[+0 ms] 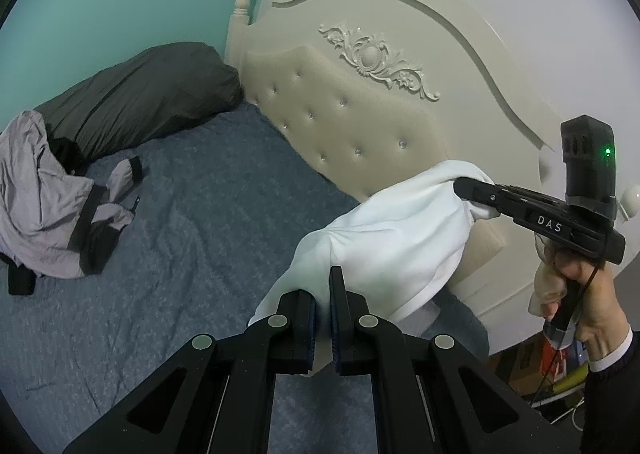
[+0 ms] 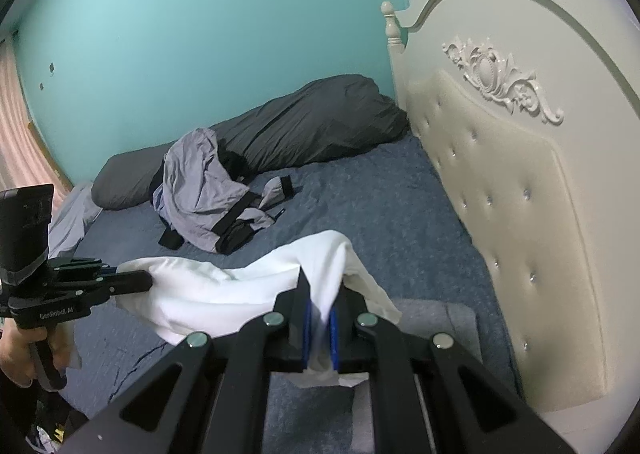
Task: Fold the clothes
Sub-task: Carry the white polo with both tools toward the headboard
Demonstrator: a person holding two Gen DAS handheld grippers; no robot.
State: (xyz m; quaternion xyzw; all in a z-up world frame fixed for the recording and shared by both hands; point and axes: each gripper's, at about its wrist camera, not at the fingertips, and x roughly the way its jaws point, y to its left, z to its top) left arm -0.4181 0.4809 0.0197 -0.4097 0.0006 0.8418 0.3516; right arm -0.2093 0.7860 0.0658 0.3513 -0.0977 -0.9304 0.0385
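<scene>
Right wrist view: both the right gripper (image 2: 320, 318) and the left gripper (image 2: 150, 281) pinch a white garment (image 2: 224, 290), lifted unfolded over the bed (image 2: 360, 189) near its headboard edge. No fold looks finished, and a crumpled lilac garment (image 2: 200, 189) waits by the far edge.

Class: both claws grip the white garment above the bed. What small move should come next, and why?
Probably draw the left claw and right claw apart and lower the white garment onto the blue bedspread: it sags bunched between them, too crumpled to fold.

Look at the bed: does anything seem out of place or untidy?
Yes. A grey-and-black garment lies crumpled in a heap on the blue bedspread, against the dark pillow, unfolded.
</scene>
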